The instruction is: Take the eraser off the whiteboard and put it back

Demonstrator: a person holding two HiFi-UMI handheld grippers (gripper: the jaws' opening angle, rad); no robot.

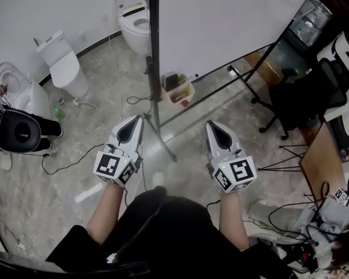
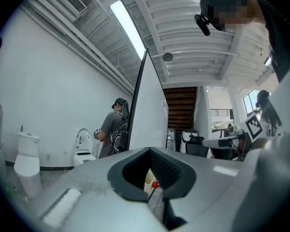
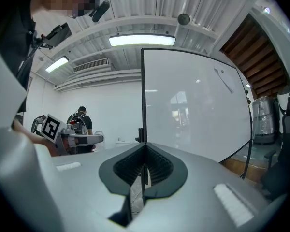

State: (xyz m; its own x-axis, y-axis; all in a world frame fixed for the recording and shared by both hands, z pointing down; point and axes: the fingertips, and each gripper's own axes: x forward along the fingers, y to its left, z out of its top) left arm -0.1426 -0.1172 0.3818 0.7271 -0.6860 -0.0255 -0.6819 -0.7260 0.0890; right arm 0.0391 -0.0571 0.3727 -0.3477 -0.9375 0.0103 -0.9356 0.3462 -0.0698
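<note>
Head: left tool (image 1: 137, 121) and right tool (image 1: 214, 127) both clenched, empty, short of whiteboard (image 1: 232, 22); floor cables (image 1: 70, 158) could trip the walker | Left: whiteboard edge-on, person (image 2: 113, 129) beyond, unseen from head | Right: only here the whiteboard's face; eraser not made out; clenched jaws would knock it, not grasp it

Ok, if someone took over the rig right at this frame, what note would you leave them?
Left gripper: shut, empty.
Right gripper: shut, empty.
Both are side by side, pointing toward the whiteboard, not touching it.
The eraser: I can't pick it out in any view. The only thing on the board is a thin slanted mark high up, too small to tell what it is.
Done: nothing that shows.
Left: find the eraser, take it off the board, put it back.
</note>
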